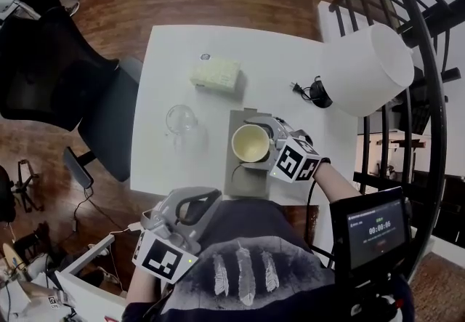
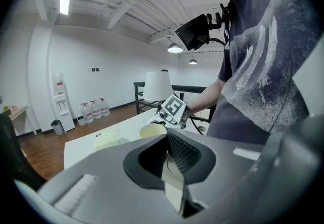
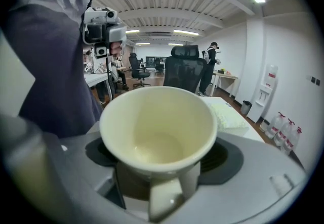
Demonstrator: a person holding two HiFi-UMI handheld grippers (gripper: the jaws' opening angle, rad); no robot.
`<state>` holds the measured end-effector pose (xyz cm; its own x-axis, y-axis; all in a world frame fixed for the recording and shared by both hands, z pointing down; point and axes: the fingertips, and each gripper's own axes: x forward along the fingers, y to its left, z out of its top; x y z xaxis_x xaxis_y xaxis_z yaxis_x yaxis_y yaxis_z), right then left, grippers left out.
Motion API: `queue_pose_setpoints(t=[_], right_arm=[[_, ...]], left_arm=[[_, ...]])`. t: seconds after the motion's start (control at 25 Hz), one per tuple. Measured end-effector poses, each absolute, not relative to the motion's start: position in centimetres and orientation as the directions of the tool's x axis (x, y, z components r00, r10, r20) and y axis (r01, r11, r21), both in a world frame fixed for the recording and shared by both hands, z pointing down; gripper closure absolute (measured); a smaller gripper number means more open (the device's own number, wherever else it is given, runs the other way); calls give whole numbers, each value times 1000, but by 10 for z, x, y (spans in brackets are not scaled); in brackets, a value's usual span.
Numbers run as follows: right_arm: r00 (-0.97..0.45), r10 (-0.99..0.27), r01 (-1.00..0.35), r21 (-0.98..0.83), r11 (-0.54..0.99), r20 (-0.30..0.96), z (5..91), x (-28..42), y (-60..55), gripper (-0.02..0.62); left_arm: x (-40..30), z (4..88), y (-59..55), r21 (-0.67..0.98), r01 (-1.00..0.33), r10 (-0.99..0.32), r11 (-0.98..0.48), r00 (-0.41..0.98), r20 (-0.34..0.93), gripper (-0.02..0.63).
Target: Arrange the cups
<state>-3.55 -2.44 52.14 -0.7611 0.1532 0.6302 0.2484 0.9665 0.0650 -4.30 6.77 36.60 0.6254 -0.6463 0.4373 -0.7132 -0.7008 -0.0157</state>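
Note:
My right gripper [image 1: 266, 139] is shut on a cream paper cup [image 1: 251, 142], which it holds upright over a grey mat [image 1: 245, 176] at the table's near edge. In the right gripper view the empty cup [image 3: 158, 127] fills the space between the jaws. Whether its base touches the mat I cannot tell. A clear glass cup [image 1: 180, 119] stands on the white table [image 1: 276, 59] to the left of the mat. My left gripper [image 1: 195, 200] is shut and empty, held low by the person's body off the table's near edge; its jaws [image 2: 174, 170] point towards the table.
A pale yellow box [image 1: 216, 72] lies at the middle back of the table. A black plug and cable [image 1: 311, 91] sit at the right beside a white lamp shade [image 1: 370, 70]. A black chair [image 1: 51, 73] stands to the left and a black railing [image 1: 425, 44] to the right.

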Motion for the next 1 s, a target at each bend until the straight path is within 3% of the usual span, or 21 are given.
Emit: queue_pose_setpoints(t=[0.92,1.0], right_arm=[[-716,197,281,17,960,670,544,-24,-6,139],[-734,208,251,-25,968,647,541,-23,-8,78]], left_arm=[[-41,365,72,-22,-704,-636,-710,627,451,591],[-43,365,72,-26,-706,-641,-707,625,445,591]])
